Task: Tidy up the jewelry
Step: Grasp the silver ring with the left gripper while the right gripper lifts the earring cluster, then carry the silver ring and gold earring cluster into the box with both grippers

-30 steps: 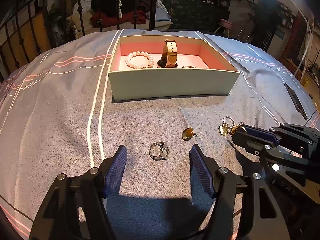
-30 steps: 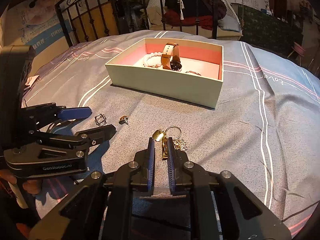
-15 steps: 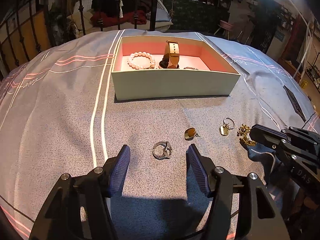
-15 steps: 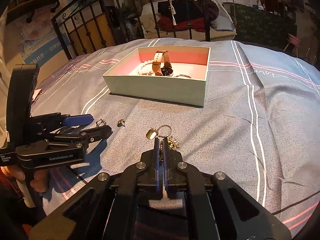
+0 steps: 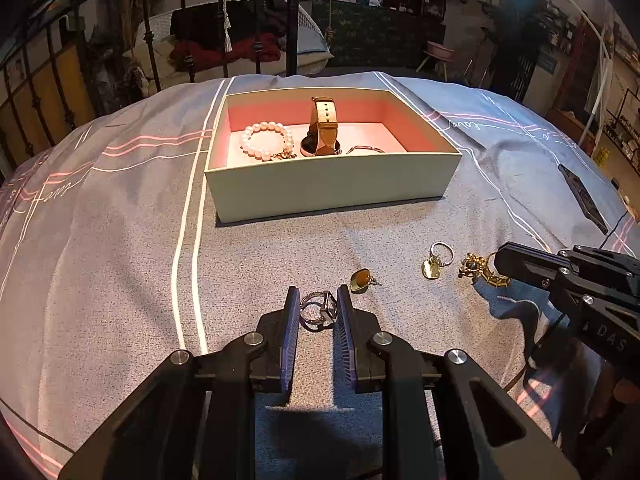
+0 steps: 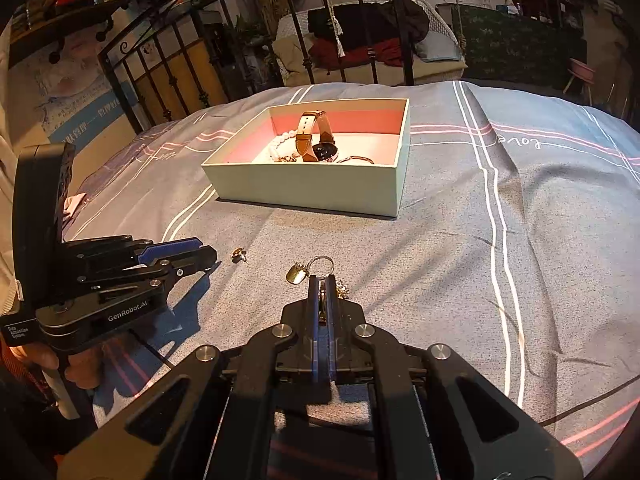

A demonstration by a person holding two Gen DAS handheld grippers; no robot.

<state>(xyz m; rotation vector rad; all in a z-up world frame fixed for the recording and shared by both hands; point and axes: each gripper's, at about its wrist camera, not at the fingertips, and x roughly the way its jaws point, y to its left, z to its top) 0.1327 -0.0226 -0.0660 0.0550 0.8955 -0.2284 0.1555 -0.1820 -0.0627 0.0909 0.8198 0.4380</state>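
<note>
A silver ring [image 5: 318,312] lies on the grey bedspread between the blue pads of my left gripper [image 5: 318,308], whose jaws are closing and touch it on both sides. My right gripper [image 6: 322,284] is shut on a gold ornament [image 5: 480,270] at its tip. From the left wrist view the right gripper [image 5: 498,258] comes in from the right. A gold charm on a ring [image 5: 436,260] and an amber stud [image 5: 360,279] lie loose between the two grippers. The pale open box [image 5: 332,188] behind holds a pearl bracelet [image 5: 266,140], a tan-strapped watch [image 5: 322,128] and a thin bangle [image 5: 364,149].
A dark flat device [image 5: 582,196] lies on the bedspread at the far right. A black metal bed frame [image 5: 294,20] stands beyond the box. A person's hand [image 6: 48,360] holds the left gripper [image 6: 208,254] at the left.
The left jaws have come in from wide apart onto the silver ring. The right jaws have shut on the gold ornament and drawn it slightly away from the gold charm.
</note>
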